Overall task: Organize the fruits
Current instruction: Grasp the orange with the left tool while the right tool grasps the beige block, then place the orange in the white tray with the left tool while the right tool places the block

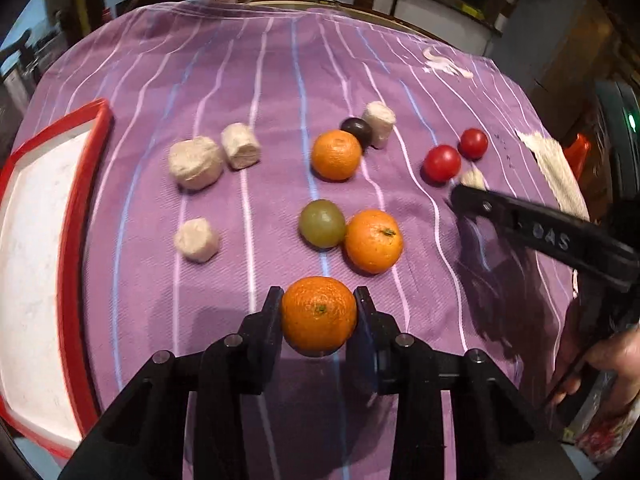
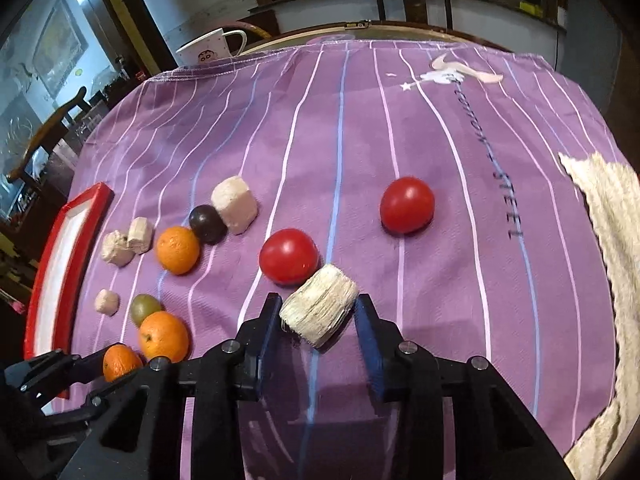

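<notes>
My left gripper (image 1: 318, 300) is shut on an orange (image 1: 319, 315) just above the purple striped cloth (image 1: 280, 80); it also shows in the right wrist view (image 2: 120, 362). My right gripper (image 2: 318, 306) is shut on a pale fibrous cylinder (image 2: 319, 314) beside a red tomato (image 2: 289, 256). A second tomato (image 2: 407, 205) lies farther right. Two more oranges (image 1: 374, 241) (image 1: 336, 155), a green grape (image 1: 322, 223) and a dark grape (image 1: 357, 131) lie mid-cloth. In the left wrist view the right gripper (image 1: 460, 194) reaches in from the right.
A red-rimmed white tray (image 1: 68, 240) lies at the left edge. Several pale cylinders (image 1: 195, 162) (image 1: 241, 145) (image 1: 197, 239) (image 1: 378, 123) are scattered on the cloth. A cream woven mat (image 2: 612, 240) lies at the right. A white mug (image 2: 208, 50) stands beyond the far edge.
</notes>
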Demonstrator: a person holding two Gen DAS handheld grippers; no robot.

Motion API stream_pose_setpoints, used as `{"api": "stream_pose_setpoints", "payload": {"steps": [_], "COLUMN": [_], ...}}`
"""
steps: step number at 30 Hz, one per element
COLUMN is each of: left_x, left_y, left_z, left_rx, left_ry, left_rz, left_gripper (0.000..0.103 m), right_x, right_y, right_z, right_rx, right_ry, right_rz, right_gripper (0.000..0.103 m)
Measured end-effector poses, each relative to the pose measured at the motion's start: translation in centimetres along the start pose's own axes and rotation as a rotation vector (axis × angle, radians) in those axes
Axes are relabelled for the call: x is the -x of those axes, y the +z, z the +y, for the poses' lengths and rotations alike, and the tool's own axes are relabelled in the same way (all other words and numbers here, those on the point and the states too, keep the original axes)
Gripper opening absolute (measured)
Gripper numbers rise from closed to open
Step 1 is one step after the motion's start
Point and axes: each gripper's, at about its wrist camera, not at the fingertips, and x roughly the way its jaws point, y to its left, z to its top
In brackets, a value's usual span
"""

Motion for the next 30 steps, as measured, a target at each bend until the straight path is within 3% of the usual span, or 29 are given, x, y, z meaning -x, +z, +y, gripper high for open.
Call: {"api": "stream_pose_setpoints", "payload": {"steps": [9,16,23,30], "left_x": [4.7,8.5,8.6,5.2], "left_y": [-0.1,0.6,2.8,5.5], "left_z": [3.9,12.1,22.0,29.2], "left_rx": [0.092,0.175,0.22,0.306], "left_ry": [-0.03,0.041,0.159,0.185], "left_rz": [-0.074,-0.133,-0.115,-0.077], "left_gripper": [0.034,0.034,0.034,0.034], "right_x": [3.8,5.1,2.0,-3.9], "right_y": [-1.6,-0.6,1.4,3.0], "right_z": [3.2,12.4,22.6,31.0], "right_rx": [0.021,0.135,0.191,0.293], "right_ry": [0.056,0.176,0.307,0.28], "right_rz": [-0.028,-0.033,0.014,0.048], "right_gripper": [0.041,0.041,0.041,0.041]}}
